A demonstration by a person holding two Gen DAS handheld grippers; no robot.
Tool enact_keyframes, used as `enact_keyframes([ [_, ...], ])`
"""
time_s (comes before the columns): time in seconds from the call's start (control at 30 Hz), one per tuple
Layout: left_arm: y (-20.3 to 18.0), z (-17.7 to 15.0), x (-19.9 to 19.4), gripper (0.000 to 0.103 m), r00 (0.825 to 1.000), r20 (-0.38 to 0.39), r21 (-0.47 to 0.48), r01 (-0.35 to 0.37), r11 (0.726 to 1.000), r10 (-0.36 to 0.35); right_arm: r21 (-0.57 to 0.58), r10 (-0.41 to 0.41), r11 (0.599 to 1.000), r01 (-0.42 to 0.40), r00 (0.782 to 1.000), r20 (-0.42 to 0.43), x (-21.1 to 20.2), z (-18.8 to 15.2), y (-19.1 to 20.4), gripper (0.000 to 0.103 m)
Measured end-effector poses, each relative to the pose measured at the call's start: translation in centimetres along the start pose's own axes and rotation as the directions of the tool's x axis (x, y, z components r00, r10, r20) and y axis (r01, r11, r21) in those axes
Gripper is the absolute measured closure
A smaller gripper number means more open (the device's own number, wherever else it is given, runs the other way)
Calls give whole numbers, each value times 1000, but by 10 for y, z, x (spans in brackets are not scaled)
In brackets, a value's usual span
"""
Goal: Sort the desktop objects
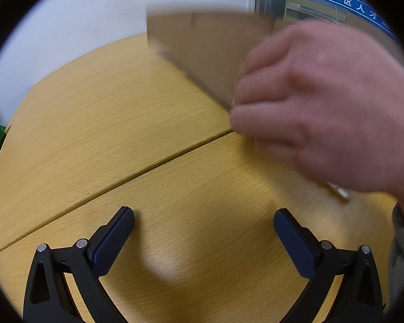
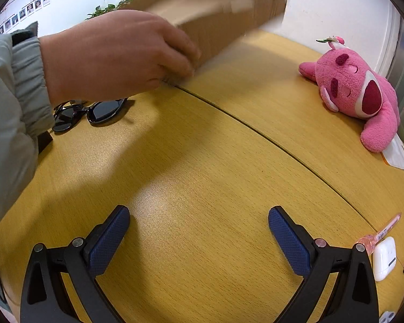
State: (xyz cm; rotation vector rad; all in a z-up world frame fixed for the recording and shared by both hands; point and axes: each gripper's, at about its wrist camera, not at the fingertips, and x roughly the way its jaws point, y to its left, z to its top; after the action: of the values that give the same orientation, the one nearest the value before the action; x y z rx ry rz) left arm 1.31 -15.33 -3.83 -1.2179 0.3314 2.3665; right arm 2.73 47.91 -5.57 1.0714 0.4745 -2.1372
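1. On the wooden desk (image 1: 99,123), left wrist view: left gripper (image 1: 203,227) sits low over the surface, jaws spread wide, nothing between them. Blue textured pads (image 1: 113,239) are clear of everything.
2. Same view, upper right: a bare hand (image 1: 326,107) grips a cardboard box (image 1: 202,51) by its near edge. The box is motion-blurred and tilted, its far end up against the white wall (image 1: 80,18). I can't tell whether its lower edge touches the desk.
3. A seam (image 1: 126,180) runs diagonally across the desk between the gripper and the box. A small pale object (image 1: 339,191) pokes out under the hand, too blurred to identify.
4. Right wrist view: right gripper (image 2: 199,227) is also wide open and empty, hovering low over bare desk (image 2: 202,161).
5. The same hand (image 2: 115,53), in a grey sleeve (image 2: 16,80), holds the box (image 2: 229,18) at upper centre, blurred.
6. Black sunglasses (image 2: 91,113) lie on the desk just below the wrist, left of centre.
7. A pink plush toy (image 2: 355,91) lies at the far right edge, on top of a white card (image 2: 398,156).
8. Near right: a pink pen (image 2: 379,234) and a white earbud case (image 2: 384,261) lie just beside each other, next to the right finger.
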Motion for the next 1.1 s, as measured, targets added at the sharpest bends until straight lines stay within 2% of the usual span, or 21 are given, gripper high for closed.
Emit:
enact_keyframes([
  [0.23, -8, 10, 1, 0, 1000, 0, 0, -1, 1000, 1, 0, -1, 1000, 1, 1000, 1, -2, 0, -1, 0],
  [0.4, 5, -1, -4, 0, 1000, 2, -1, 0, 1000, 0, 0, 0, 1000, 0, 1000, 0, -2, 0, -1, 0],
  [0.77, 14, -3, -3, 0, 1000, 3, -2, -1, 1000, 1, -2, 4, 1000, -4, 1000, 0, 2, 7, 0, 0],
  [0.83, 12, -1, -1, 0, 1000, 2, -9, -6, 1000, 6, 97, -66, 993, 66, 998, -5, 9, 15, 2, 0],
  [0.9, 21, 3, 1, 0, 1000, 2, -24, -17, 1000, 18, 217, -162, 962, 163, 987, -23, 18, 24, 3, 0],
  [1.03, 31, -1, 8, 0, 1000, 3, -27, -19, 999, 19, 281, -207, 937, 209, 978, -36, 21, 29, 11, 0],
  [1.1, 29, 0, 11, 0, 999, 2, -61, -42, 997, 42, 318, -232, 919, 234, 972, -44, 24, 34, 13, 0],
])
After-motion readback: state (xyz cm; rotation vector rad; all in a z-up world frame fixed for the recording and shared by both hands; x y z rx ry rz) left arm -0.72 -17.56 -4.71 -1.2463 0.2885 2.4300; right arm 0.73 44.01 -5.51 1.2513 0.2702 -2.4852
